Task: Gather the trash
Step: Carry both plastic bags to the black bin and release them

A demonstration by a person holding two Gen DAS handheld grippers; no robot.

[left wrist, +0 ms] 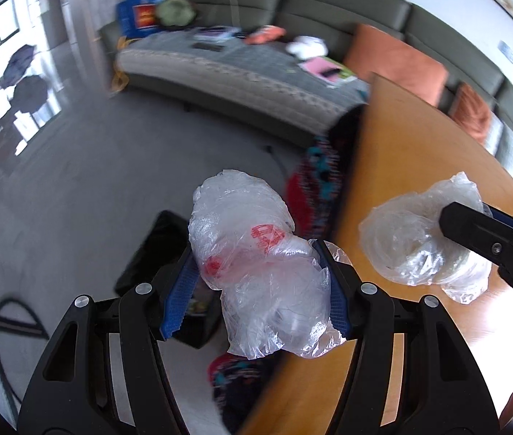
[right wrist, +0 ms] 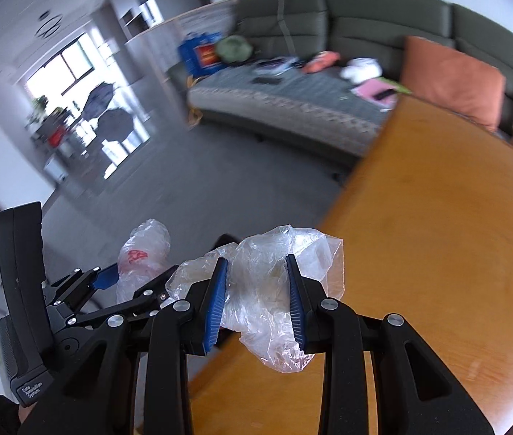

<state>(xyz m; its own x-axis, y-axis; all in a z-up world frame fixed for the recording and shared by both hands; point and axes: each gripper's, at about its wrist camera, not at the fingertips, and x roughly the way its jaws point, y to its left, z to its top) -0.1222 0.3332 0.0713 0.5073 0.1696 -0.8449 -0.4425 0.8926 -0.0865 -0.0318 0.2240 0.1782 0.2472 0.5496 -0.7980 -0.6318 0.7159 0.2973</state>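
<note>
Black linkage arms fill the bottom of the left wrist view, and the left gripper [left wrist: 260, 282] has its 2 blue pads clamped on a crumpled clear plastic bag with red print [left wrist: 253, 264]. That bag hangs off the edge of the wooden table [left wrist: 412, 159], above the grey floor [left wrist: 129, 152] and a black bin [left wrist: 162, 250] below. To the right, over the tabletop, the right gripper [left wrist: 474, 232] pinches a second clear plastic wad [left wrist: 409, 246]. A grey sofa [left wrist: 292, 21] with orange cushions [left wrist: 394, 61] runs along the far wall.

From the right wrist view, the right gripper [right wrist: 258, 290] grasps the clear plastic wad [right wrist: 274, 290] between its 2 blue pads, right at the table's [right wrist: 438, 217] near edge. At left, the left gripper [right wrist: 126, 279] holds the red-printed bag [right wrist: 144, 253] over the floor [right wrist: 220, 181]. Sofa [right wrist: 347, 21] and cushions [right wrist: 452, 76] sit beyond.
</note>
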